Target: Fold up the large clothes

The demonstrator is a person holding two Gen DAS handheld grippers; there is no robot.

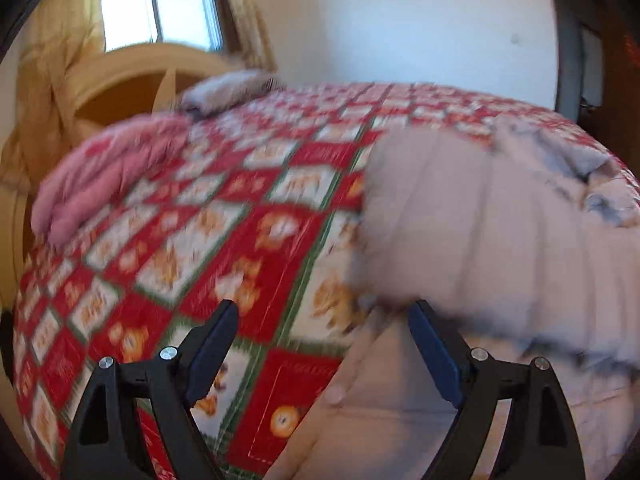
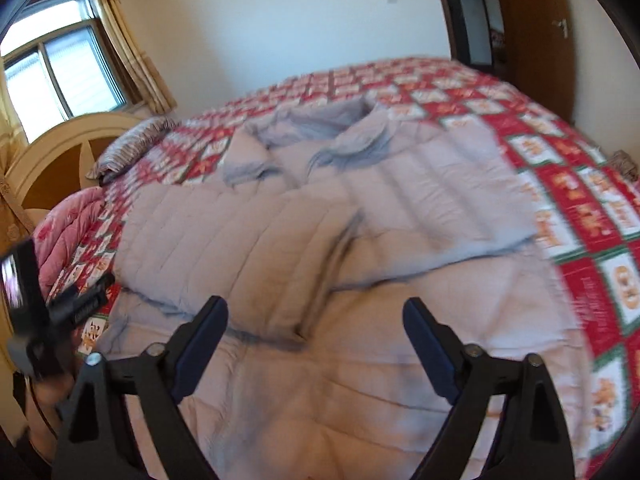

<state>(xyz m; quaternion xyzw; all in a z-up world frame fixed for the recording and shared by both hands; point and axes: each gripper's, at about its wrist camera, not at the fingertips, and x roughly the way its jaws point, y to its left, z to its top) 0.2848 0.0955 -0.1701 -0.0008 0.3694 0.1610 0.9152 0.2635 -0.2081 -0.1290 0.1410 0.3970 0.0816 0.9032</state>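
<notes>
Left gripper [image 1: 322,320] wide open, holding nothing. Right gripper [image 2: 316,320] wide open too, empty. Just past both jaws, big grey padded coat [image 2: 320,220] spread on red checked bed cover [image 1: 224,216]. Might grab bed cover with coat, since both lie flat together.

Pale grey quilted jacket [image 2: 320,240] on a red, white and green checked bedspread [image 2: 560,184] with orange figures, pink quilt [image 1: 108,172] alongside, cream headboard [image 2: 60,140], yellow curtains [image 2: 128,52].
</notes>
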